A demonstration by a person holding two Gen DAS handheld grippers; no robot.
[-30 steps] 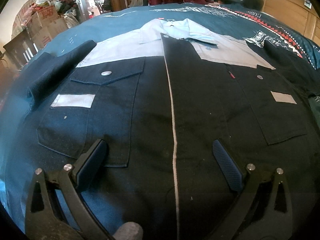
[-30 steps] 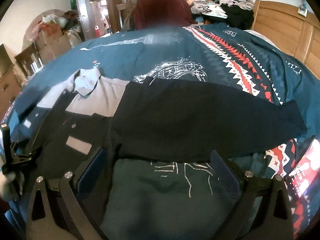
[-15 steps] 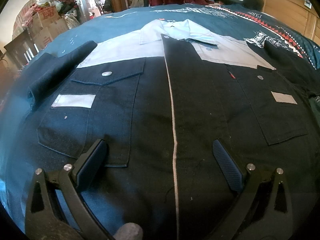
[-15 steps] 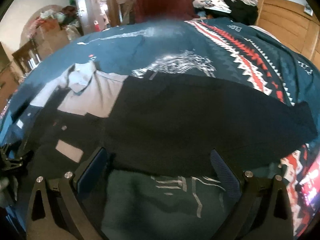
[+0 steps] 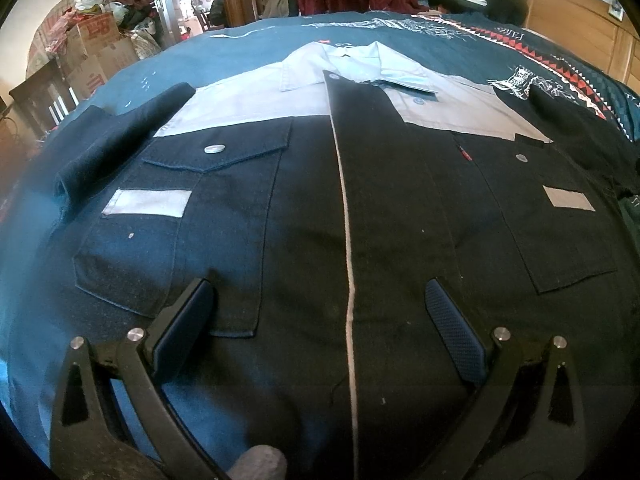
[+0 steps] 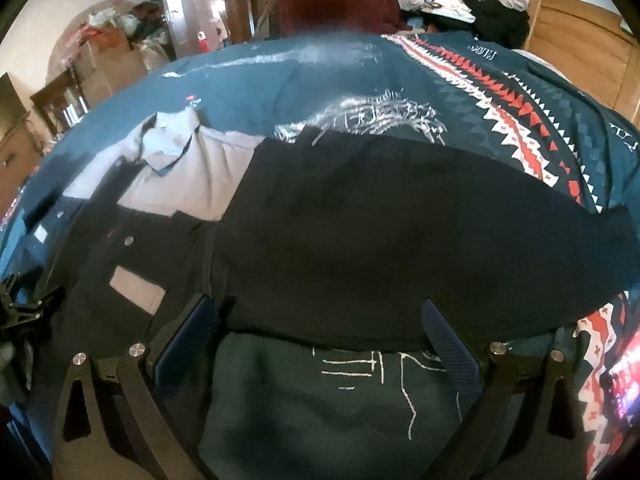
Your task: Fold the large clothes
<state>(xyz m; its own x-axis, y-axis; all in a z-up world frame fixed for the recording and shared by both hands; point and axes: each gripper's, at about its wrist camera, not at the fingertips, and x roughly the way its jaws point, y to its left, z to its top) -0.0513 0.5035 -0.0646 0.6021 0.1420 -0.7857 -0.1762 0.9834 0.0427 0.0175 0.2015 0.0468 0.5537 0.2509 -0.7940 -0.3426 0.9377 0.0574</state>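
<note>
— Holding both tools wide apart, you grip nothing: left gripper (image 5: 320, 316) over the placket, right gripper (image 6: 320, 332) at the sleeve (image 6: 420, 248).
— Where is the shirt (image 5: 280, 208)?
— Flat on the bed cover (image 6: 400, 400), collar (image 5: 352, 64) far.
— How will it handle?
— Thick cloth, I think: soft, not slippery. Pinch the sleeve's near edge.

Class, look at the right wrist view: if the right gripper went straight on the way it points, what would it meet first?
Most likely the jacket's dark sleeve, spread across the bedspread just ahead of the open right gripper. Depth is hard to judge; it may graze the bedspread first.
</note>
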